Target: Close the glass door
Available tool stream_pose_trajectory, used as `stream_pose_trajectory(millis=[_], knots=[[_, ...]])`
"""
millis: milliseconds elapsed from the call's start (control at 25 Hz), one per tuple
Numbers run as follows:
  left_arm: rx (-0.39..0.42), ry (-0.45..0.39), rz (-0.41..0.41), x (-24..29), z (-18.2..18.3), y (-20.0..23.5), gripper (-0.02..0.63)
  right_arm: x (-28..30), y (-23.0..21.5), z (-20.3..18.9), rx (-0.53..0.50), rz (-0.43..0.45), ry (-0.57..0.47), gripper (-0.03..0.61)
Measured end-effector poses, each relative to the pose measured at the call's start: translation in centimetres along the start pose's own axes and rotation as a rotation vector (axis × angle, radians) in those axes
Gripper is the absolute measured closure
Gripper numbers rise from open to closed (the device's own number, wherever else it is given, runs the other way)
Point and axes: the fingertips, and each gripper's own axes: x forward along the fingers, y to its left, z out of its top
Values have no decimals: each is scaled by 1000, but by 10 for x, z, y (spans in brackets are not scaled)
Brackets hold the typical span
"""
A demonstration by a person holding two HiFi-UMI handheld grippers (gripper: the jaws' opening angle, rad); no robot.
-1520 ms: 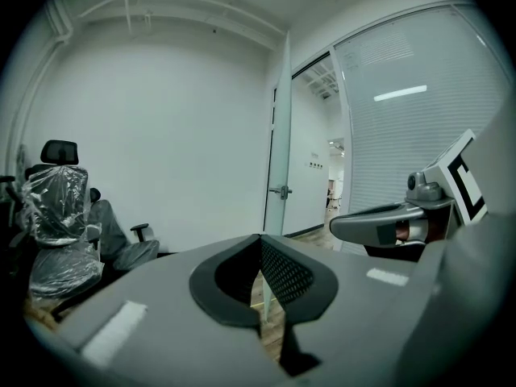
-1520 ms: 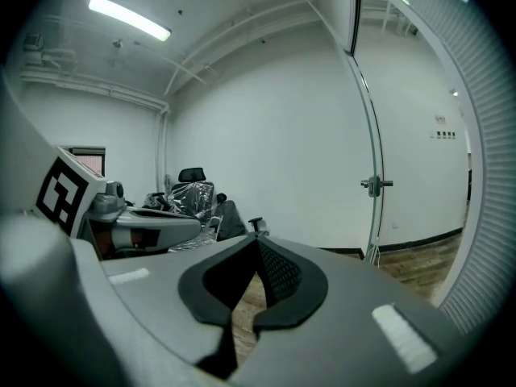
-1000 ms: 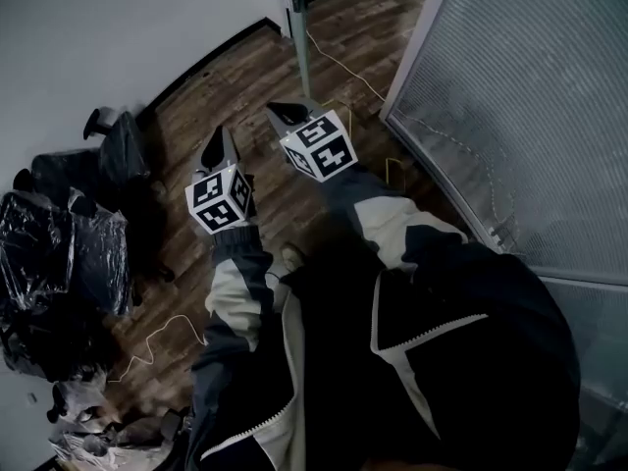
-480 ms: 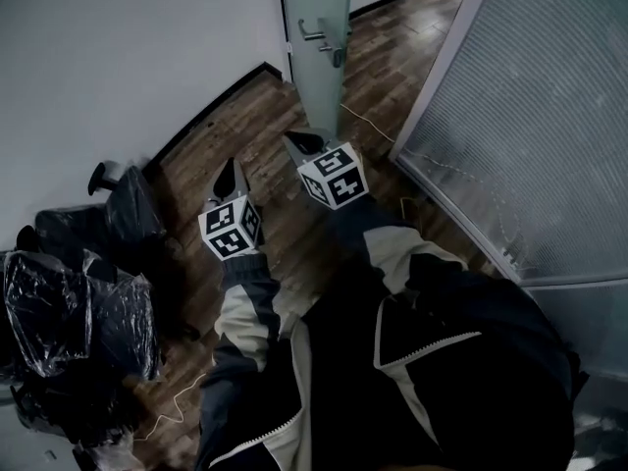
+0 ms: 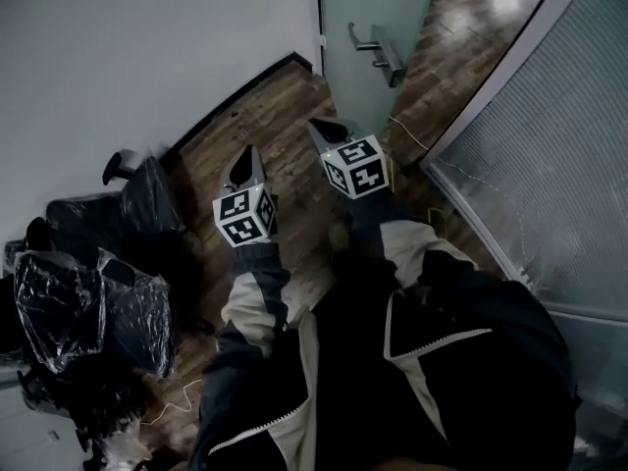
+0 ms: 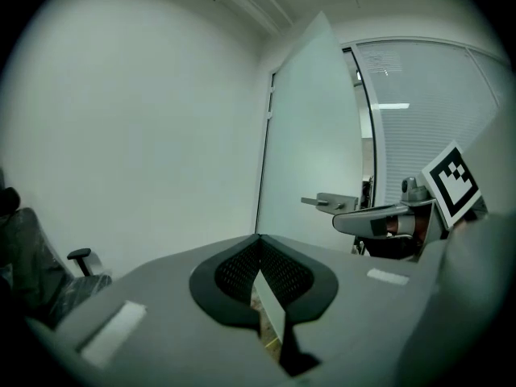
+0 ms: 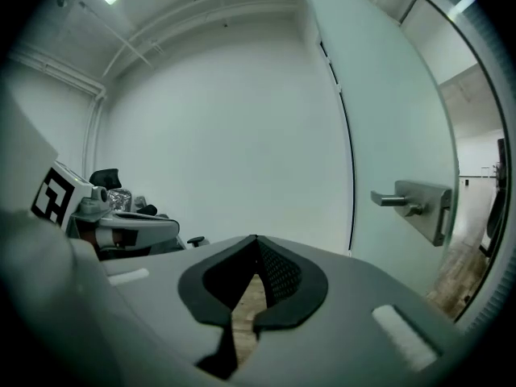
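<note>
The frosted glass door [image 5: 365,27] stands ajar at the top of the head view, its metal lever handle [image 5: 378,52] facing me. Both grippers point toward it without touching it. My left gripper [image 5: 248,155] is shut with nothing between its jaws, and it is short of the door, near the white wall. My right gripper [image 5: 319,126] is also shut and empty, its tip near the door's lower edge. The left gripper view shows the door [image 6: 310,135], its handle [image 6: 326,202] and closed jaw tips [image 6: 258,237]. In the right gripper view the handle [image 7: 411,202] sits right of the closed tips [image 7: 255,237].
A white wall [image 5: 128,57] with a dark skirting runs along the left. Black office chairs wrapped in plastic [image 5: 88,292] crowd the lower left. A glass partition with blinds [image 5: 559,155] closes off the right. A thin cable [image 5: 407,126] lies on the wood floor [image 5: 285,116].
I have walked toward the door with both grippers held out. The door and its handle now show larger and nearer. Both jaws stayed shut.
</note>
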Motion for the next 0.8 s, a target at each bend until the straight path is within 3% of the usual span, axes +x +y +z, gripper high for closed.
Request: stream_pose_trajectory(millis=[160,560,800], knots=[[12,6,18,59,17,28,609,55,-41,17,18,-13,-13,574],[73,37,-64,203,60,46,609,161,-122,48,49,-48,-19,574],[87,69,-211,280,61,43,609,186,-165,44,64,-177,13,574]])
